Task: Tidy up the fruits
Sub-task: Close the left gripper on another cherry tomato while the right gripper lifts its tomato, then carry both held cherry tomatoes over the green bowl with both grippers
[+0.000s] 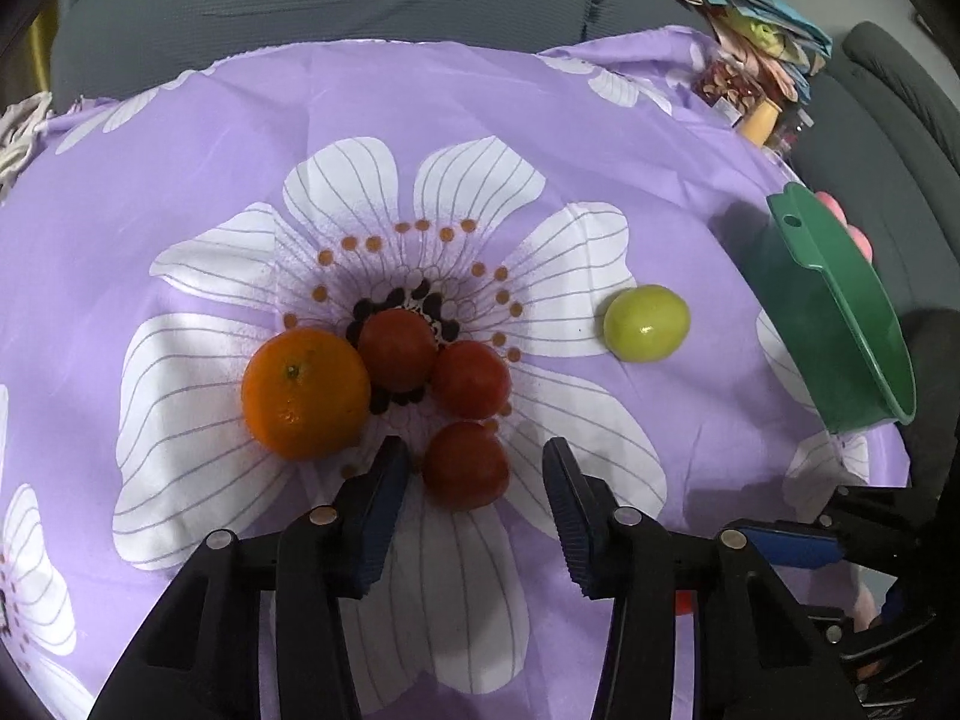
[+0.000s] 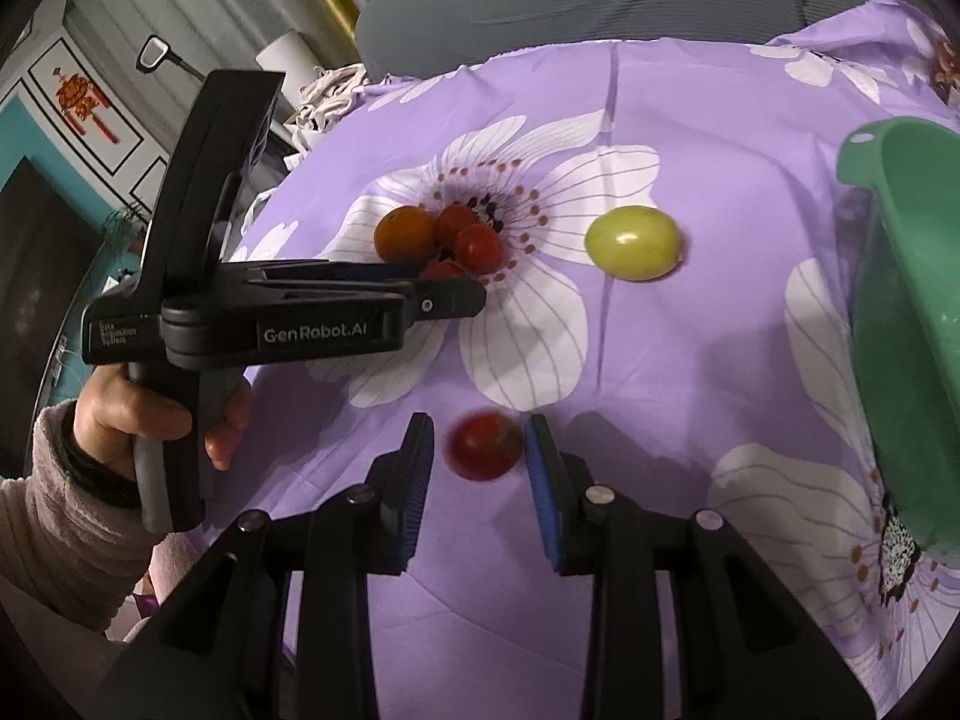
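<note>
The right tool (image 2: 477, 450) brackets a blurred tomato (image 2: 485, 445), jaws apart, contact unclear. The left tool (image 1: 477, 468) gapes around another tomato (image 1: 465, 465) on the worktop (image 1: 240, 138). The green bowl (image 2: 900, 300) lies to the right.

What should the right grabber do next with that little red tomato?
Probably squeeze shut. The small tomato sits between the right gripper fingers, which are open and not yet gripping it; the green bowl waits to its right.

Clustered orange (image 1: 306, 393), tomatoes (image 1: 470, 380); green fruit (image 1: 646, 322) apart.
</note>
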Tool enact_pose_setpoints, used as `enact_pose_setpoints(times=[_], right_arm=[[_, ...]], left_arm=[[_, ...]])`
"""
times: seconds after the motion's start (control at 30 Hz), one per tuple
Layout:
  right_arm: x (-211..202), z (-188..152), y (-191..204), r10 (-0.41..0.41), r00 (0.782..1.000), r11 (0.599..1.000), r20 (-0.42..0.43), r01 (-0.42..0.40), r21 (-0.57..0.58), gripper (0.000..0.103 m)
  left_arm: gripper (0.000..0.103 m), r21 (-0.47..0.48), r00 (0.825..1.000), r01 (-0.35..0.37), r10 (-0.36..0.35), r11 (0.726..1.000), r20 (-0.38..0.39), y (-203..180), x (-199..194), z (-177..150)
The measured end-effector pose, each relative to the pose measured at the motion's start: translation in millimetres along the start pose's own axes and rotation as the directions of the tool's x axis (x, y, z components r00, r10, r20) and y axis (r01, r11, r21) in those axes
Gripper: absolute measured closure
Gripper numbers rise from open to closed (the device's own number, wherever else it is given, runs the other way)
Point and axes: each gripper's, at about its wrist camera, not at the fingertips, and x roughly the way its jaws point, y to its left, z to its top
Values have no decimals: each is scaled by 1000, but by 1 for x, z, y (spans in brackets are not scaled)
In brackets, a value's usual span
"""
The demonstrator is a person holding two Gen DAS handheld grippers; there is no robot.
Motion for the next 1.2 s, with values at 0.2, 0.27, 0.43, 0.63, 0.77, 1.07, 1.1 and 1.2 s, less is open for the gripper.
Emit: enact_pose_setpoints(times=[0.2, 0.27, 0.43, 0.63, 0.77, 1.07, 1.1, 1.2], right_arm=[[-7, -2, -4, 0, 1000, 1000, 19, 0, 8, 72], [-7, -1, -6, -3, 1000, 1000, 22, 3, 10, 72], [-4, -2, -10, -1, 1000, 1000, 18, 1, 21, 72], [-6, -2, -16, -8, 1000, 999, 21, 7, 39, 70], [-7, -3, -19, -15, 1000, 999, 23, 14, 45, 58], [2, -2, -19, -1, 1000, 999, 5, 1, 36, 51], [6, -1, -18, -1, 1000, 999, -3, 2, 33, 51], [15, 0, -11, 6, 999, 1000, -31, -6, 14, 51]], left_arm=[[76, 9, 1000, -9, 9, 1000, 2, -1, 0, 0], [76, 10, 1000, -4, 4, 1000, 1, -1, 0, 1], [77, 8, 1000, 15, -15, 1000, -2, -2, -2, 1], [77, -3, 998, 68, -68, 998, 10, -3, -14, -3], [77, -33, 995, 101, -101, 994, 23, -1, -23, -6], [77, -69, 993, 114, -110, 991, 53, 10, -37, -13], [77, -68, 992, 117, -113, 991, 52, 10, -36, -13], [77, -70, 991, 129, -126, 989, 50, 11, -36, -15]])
